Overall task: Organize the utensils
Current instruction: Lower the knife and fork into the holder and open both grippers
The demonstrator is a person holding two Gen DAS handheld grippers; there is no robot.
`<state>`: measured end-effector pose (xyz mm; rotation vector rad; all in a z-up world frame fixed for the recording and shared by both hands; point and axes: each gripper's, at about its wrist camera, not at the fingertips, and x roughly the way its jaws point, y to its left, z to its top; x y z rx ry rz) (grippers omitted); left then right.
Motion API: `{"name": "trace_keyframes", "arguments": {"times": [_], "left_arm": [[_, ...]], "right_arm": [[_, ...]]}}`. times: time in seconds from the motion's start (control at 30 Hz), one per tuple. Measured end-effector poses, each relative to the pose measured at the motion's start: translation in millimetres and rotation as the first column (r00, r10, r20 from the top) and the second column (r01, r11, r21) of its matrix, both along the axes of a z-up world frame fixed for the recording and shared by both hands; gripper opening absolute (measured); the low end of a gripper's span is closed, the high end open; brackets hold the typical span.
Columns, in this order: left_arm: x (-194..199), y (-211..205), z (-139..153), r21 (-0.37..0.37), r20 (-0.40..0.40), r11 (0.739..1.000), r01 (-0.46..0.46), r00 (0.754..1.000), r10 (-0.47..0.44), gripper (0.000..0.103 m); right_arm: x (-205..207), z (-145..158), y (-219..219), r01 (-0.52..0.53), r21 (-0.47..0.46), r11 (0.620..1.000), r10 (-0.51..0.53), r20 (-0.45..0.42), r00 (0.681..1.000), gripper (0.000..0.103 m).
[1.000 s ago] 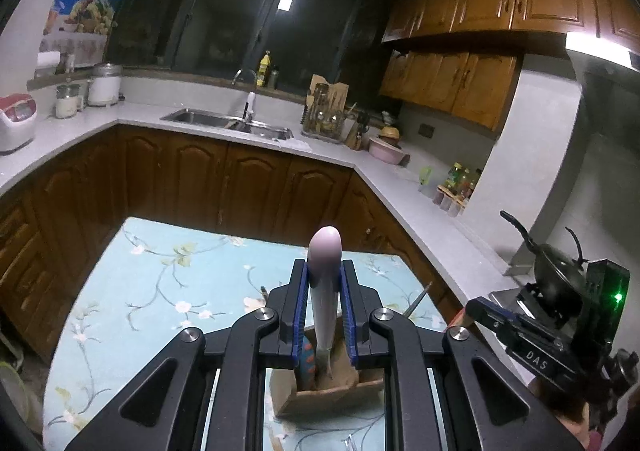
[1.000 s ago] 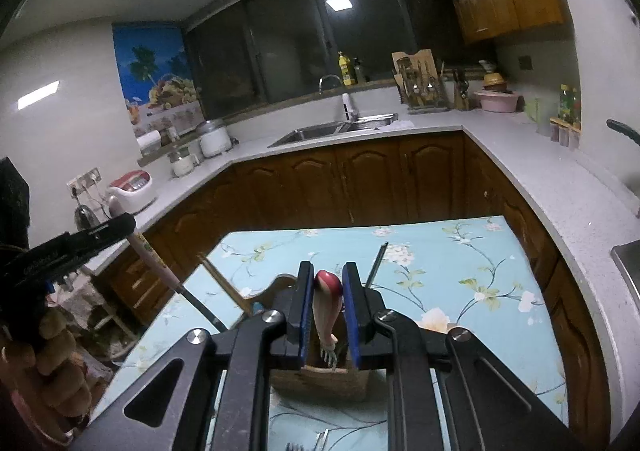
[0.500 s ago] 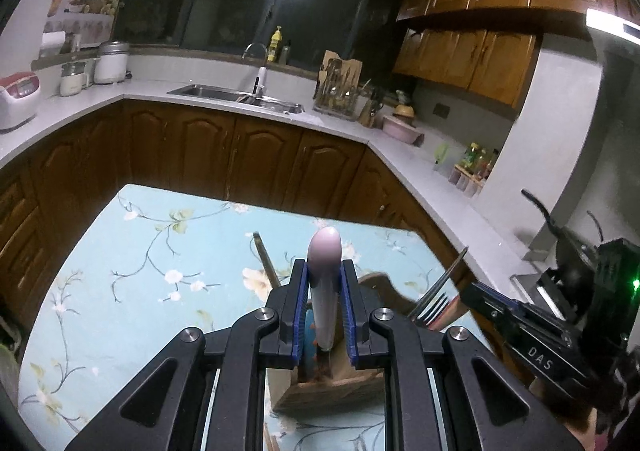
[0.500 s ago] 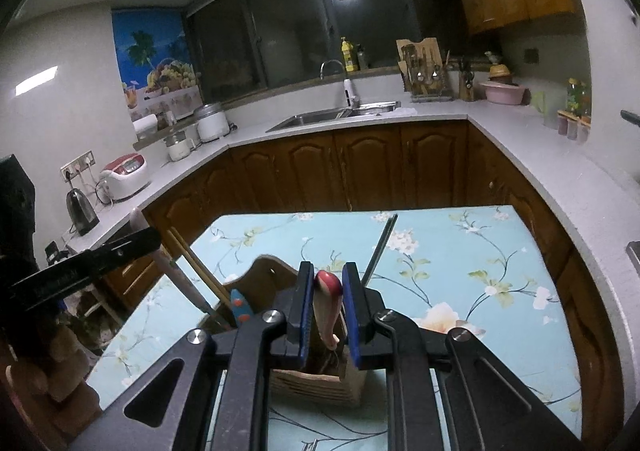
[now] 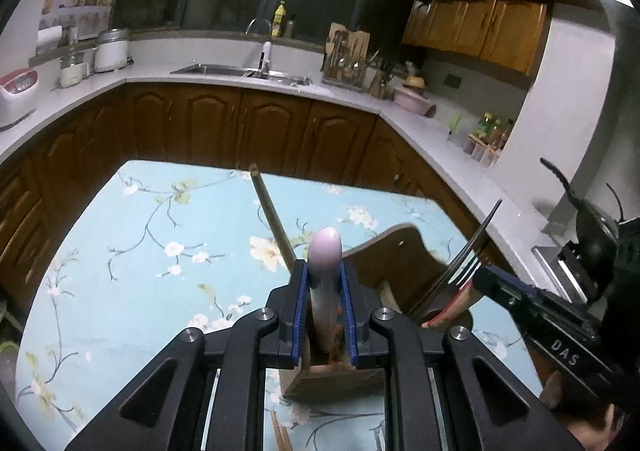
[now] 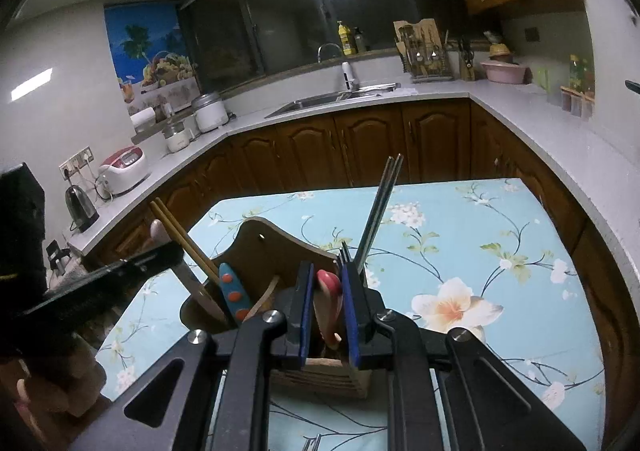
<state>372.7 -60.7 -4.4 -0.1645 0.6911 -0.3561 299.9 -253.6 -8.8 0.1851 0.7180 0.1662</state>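
My left gripper (image 5: 324, 311) is shut on a pale pink-handled utensil (image 5: 325, 251), its lower end down inside the wooden utensil holder (image 5: 404, 251). My right gripper (image 6: 324, 311) is shut on a red-handled fork (image 6: 328, 291), also lowered into the wooden holder (image 6: 264, 247). The holder stands on the floral tablecloth and holds wooden chopsticks (image 6: 180, 235), metal chopsticks (image 6: 380, 207) and a blue spotted handle (image 6: 232, 291). The right gripper with its fork (image 5: 472, 251) shows in the left wrist view. The left gripper (image 6: 120, 271) shows at the left of the right wrist view.
The table with the blue floral cloth (image 5: 140, 251) stands inside a U-shaped kitchen counter (image 6: 540, 119) with brown cabinets. More utensils lie on the cloth below the holder (image 5: 280, 431). A sink (image 6: 332, 101), a rice cooker (image 6: 122, 167) and a kettle (image 6: 80, 207) are on the counter.
Both grippers have moved down and closer to the holder, so the pink-handled utensil and the red-handled fork now sit lower in it. Both stay shut on their utensils.
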Motion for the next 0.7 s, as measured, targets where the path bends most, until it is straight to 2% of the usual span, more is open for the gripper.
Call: {"name": "trace_keyframes", "arguments": {"times": [0.53,0.7], "left_arm": [[4,-6,-8,0.016,-0.021,1.000,0.000,1.000,0.000,0.014],[4,-5,-11,0.020,-0.022,1.000,0.005,1.000,-0.004,0.014]], "right_arm": [[1,-12,0,-0.005,0.000,1.000,0.005,-0.021,1.000,0.015],[0,-13,2,0.000,-0.002,1.000,0.000,-0.022,1.000,0.011]]}}
